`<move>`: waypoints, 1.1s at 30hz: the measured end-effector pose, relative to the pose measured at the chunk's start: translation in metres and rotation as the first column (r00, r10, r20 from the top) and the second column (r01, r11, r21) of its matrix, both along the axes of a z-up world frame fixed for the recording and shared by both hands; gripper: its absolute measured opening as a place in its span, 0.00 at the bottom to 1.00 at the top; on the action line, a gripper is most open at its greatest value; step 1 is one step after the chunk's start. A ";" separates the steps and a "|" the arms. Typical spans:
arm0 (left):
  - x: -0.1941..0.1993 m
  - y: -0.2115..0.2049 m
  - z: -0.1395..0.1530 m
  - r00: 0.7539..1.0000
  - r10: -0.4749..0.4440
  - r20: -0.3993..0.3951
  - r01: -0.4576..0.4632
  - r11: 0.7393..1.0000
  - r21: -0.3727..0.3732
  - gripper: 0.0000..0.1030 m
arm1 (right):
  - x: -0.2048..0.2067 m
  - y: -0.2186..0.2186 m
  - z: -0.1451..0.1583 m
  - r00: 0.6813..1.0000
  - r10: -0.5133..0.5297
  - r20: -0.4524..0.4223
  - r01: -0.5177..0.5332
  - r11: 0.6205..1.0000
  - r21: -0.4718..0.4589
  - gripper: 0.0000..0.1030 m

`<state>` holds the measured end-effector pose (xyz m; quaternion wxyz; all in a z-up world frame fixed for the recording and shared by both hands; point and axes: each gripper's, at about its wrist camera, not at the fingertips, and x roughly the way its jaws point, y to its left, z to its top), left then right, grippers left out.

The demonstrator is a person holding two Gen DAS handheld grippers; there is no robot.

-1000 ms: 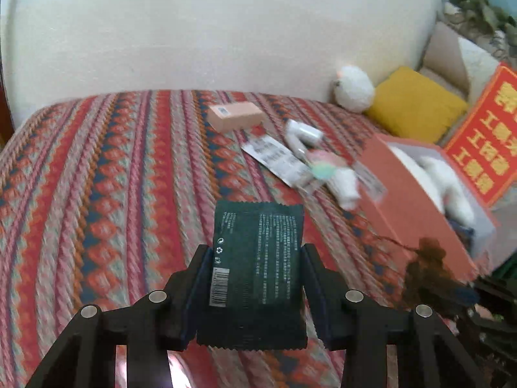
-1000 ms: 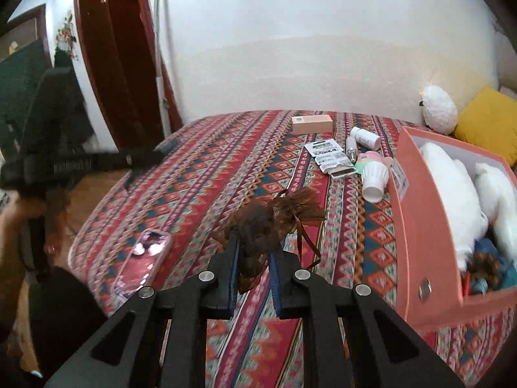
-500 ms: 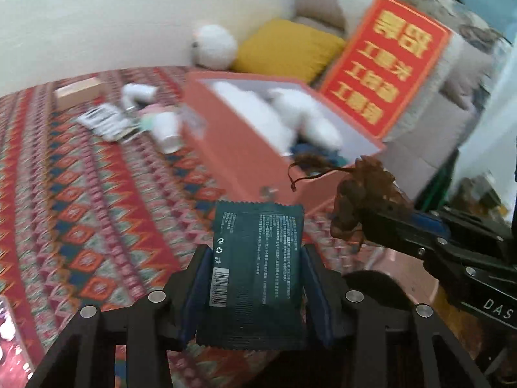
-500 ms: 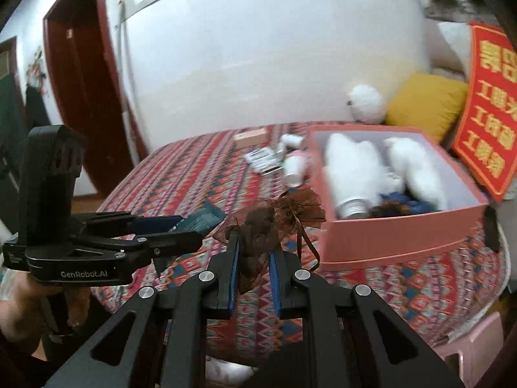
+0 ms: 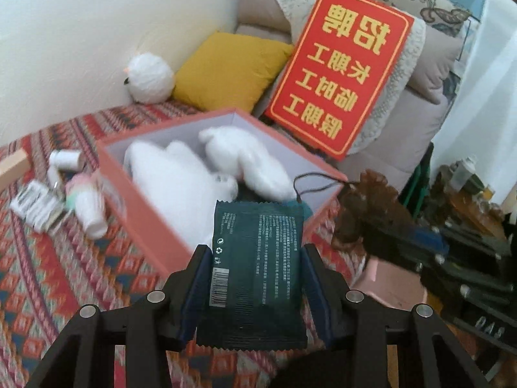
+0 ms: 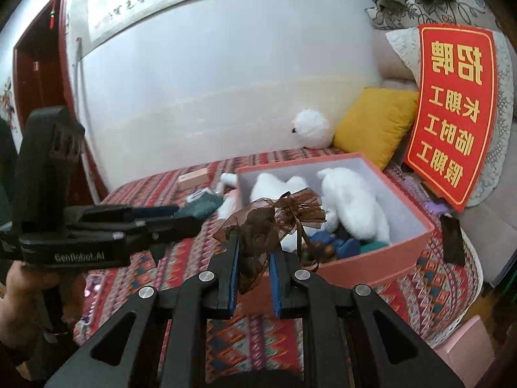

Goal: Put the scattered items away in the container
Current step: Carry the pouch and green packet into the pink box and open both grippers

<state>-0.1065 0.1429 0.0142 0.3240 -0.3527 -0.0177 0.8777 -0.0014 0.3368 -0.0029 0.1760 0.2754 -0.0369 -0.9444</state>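
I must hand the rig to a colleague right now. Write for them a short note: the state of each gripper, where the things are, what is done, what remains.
Left gripper: shut on the dark green sachet, held near the front wall of the pink box.
Right gripper: shut on the brown organza pouch, held in front of the box.
Done: white plush toys and some small blue and dark items already lie in the box.
Left: release both held items into the box, then collect what is on the bedspread: white cup, white bottle, printed packets, tan carton.
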 end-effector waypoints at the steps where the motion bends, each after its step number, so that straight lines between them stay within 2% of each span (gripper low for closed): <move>1: -0.010 0.006 0.001 1.000 0.003 -0.004 -0.003 1.000 -0.002 0.47 | -0.011 0.003 -0.001 1.000 -0.002 0.004 0.003 1.000 -0.005 0.16; 6: -0.059 0.028 -0.001 1.000 0.017 0.007 -0.017 1.000 -0.007 0.47 | -0.061 0.017 -0.009 1.000 -0.019 0.018 0.020 1.000 -0.018 0.16; 15: -0.121 0.055 -0.035 0.998 0.027 0.057 -0.024 0.998 -0.052 0.47 | -0.127 0.025 -0.029 0.998 -0.044 0.047 0.045 0.999 -0.009 0.16; 25: -0.150 0.070 -0.060 0.997 0.050 0.064 -0.043 0.993 -0.113 0.47 | -0.167 0.026 -0.060 0.993 -0.050 0.105 0.052 0.999 -0.016 0.16; 27: -0.153 0.068 -0.062 0.996 0.065 0.066 -0.057 0.992 -0.114 0.54 | -0.171 0.028 -0.064 0.990 -0.041 0.134 0.048 0.998 -0.050 0.16; 29: -0.155 0.065 -0.061 0.994 0.085 0.067 -0.077 0.991 -0.111 0.83 | -0.176 0.030 -0.069 0.986 -0.030 0.162 0.044 0.995 -0.085 0.22; 30: -0.155 0.063 -0.061 0.993 0.094 0.066 -0.086 0.990 -0.108 0.87 | -0.177 0.034 -0.070 0.983 -0.036 0.180 0.056 0.992 -0.112 0.25; 31: -0.154 0.061 -0.060 0.993 0.104 0.061 -0.097 0.989 -0.108 0.89 | -0.179 0.038 -0.072 0.979 -0.041 0.198 0.069 0.988 -0.138 0.37; 32: -0.153 0.059 -0.058 0.992 0.111 0.057 -0.105 0.989 -0.106 0.90 | -0.181 0.042 -0.074 0.975 -0.046 0.216 0.082 0.983 -0.165 0.44; 33: -0.151 0.056 -0.055 0.992 0.116 0.053 -0.111 0.989 -0.101 0.92 | -0.179 0.045 -0.073 0.975 -0.068 0.211 0.104 0.981 -0.162 0.58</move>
